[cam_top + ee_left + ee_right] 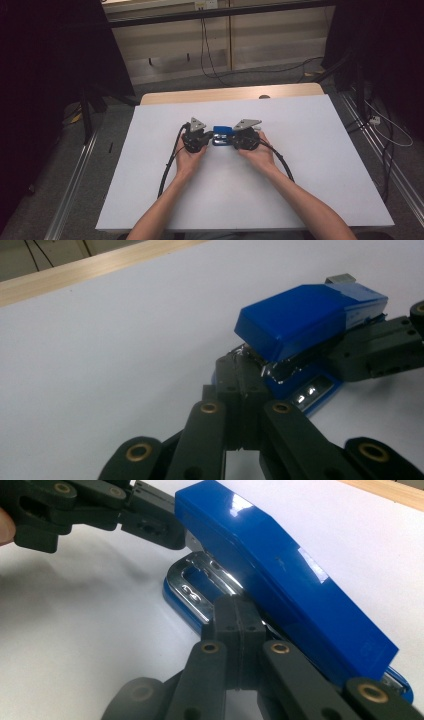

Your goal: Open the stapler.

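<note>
Where claws meet, stapler (221,135) crosswise.

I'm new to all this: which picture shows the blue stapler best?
The right gripper view: the stapler shows large, with its blue top and shiny metal base. The left gripper view shows it smaller; in the high view it sits tiny between both grippers.

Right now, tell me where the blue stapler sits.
The blue stapler lies near the middle of the white table in the high view, directly between the left gripper and the right gripper, whose closed jaws meet its ends.
</note>
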